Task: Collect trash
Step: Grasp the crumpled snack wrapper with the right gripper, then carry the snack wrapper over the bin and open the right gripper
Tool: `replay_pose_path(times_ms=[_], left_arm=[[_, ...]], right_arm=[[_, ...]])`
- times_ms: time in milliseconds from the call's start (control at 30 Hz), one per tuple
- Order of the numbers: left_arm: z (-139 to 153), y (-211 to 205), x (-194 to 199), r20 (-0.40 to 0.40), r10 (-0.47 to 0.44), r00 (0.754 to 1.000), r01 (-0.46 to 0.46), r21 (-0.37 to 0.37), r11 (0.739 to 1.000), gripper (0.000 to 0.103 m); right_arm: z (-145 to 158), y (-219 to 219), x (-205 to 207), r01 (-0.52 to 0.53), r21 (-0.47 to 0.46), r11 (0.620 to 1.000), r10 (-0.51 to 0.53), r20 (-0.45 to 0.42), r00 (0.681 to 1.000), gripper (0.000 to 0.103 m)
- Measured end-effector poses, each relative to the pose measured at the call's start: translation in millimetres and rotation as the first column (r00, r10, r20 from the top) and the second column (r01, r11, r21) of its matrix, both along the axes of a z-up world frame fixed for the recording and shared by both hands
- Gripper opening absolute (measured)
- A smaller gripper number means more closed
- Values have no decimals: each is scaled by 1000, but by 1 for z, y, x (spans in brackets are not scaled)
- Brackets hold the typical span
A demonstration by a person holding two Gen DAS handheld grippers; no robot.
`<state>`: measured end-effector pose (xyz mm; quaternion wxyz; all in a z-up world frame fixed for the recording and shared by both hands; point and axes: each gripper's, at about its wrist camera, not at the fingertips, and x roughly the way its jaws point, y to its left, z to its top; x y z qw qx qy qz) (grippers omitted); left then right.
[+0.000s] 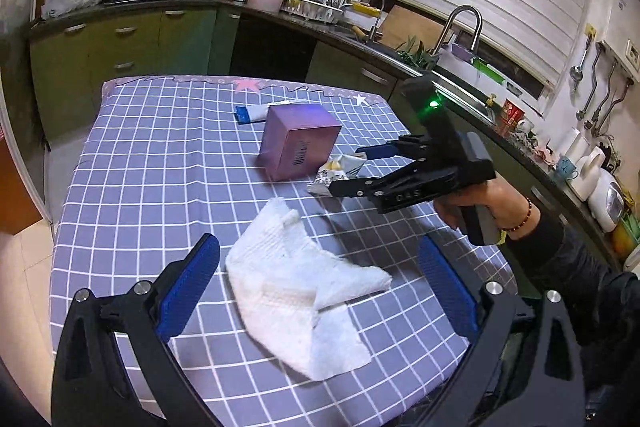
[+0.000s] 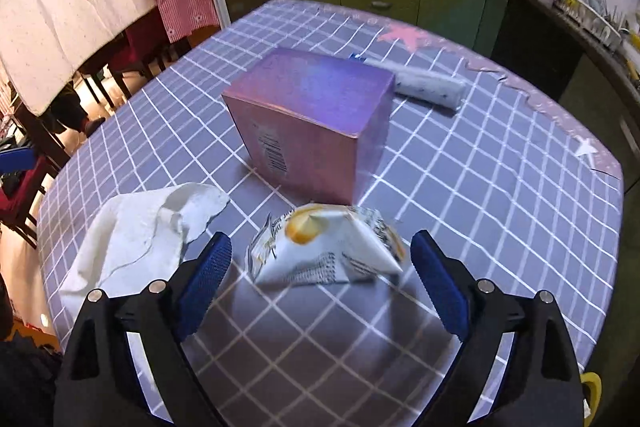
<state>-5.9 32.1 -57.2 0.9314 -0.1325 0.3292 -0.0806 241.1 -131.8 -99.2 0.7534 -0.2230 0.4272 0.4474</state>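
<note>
So the table (image 1: 132, 163) has a purple checked cloth with four bits of trash on it. Biggest is the pink box (image 2: 308, 119), sitting upright in the middle, barcode on the side facing the right camera. Nearer the person is a crumpled paper towel (image 1: 296, 291), long axis running roughly diagonal, and it lies right between the left gripper's (image 1: 320, 283) pads, which are spread wide and holding nothing. I'd say that arm just needs to drop and close.

The right gripper (image 2: 320, 271) is wide open too, with the snack wrapper (image 2: 324, 251) dead ahead between its fingers, touching or nearly touching the box's base. The wrapper's long axis runs across the gap, so it should pinch fine.

A tube (image 2: 430, 87) lies behind the box, far from both arms.

Writing: small print on the wrapper, unreadable. "DAS" is stamped on the right gripper in the left view.
</note>
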Motion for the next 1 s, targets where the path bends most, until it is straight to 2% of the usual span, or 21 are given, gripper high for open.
replay_pose_path(times_ms=[133,200,267,500,800,900,1000], left_arm=[[-4,7,-2,1,3,1000,-3,-19,1000,94],[-5,8,-2,-1,4,1000,-4,-28,1000,94],[-7,9,-2,-5,1,1000,-1,-31,1000,94],[-10,7,-1,-9,-5,1000,5,-39,999,94],[-8,0,0,1,-24,1000,24,-24,999,94],[-6,-6,2,8,-41,999,41,-22,999,94],[-7,-11,5,11,-53,999,53,-23,998,94]], right_arm=[[-7,8,0,-1,-14,1000,1,15,1000,90],[-10,13,1,5,-30,1000,-5,27,1000,86],[-13,14,3,18,-42,999,-17,26,1000,76],[-10,7,9,42,-25,999,-42,22,999,75],[34,-47,-10,87,64,994,-91,64,994,75],[53,-88,-15,151,81,985,-159,97,983,75],[66,-141,-14,256,78,963,-264,121,957,75]])
